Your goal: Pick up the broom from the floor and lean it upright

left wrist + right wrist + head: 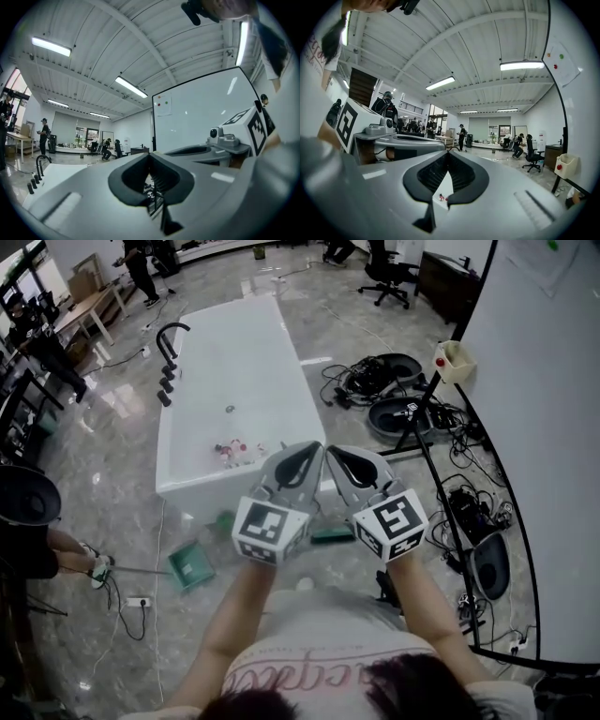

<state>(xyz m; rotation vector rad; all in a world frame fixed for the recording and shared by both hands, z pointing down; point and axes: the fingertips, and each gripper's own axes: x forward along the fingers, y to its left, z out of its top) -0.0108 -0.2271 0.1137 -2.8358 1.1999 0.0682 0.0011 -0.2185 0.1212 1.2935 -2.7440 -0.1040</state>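
Jaws are pressed together and empty on both the left gripper (313,452) and the right gripper (337,456), which are held level, side by side. What looks like the broom (333,535), a green piece, lies on the floor (112,474) beneath them, mostly hidden. The pickup has not begun. Next, I judge, the grippers must drop, spread their jaws and close on the broom's handle.

place: lab-office | cues: whiteboard (544,427); office chair (389,277); floor cables (361,381)
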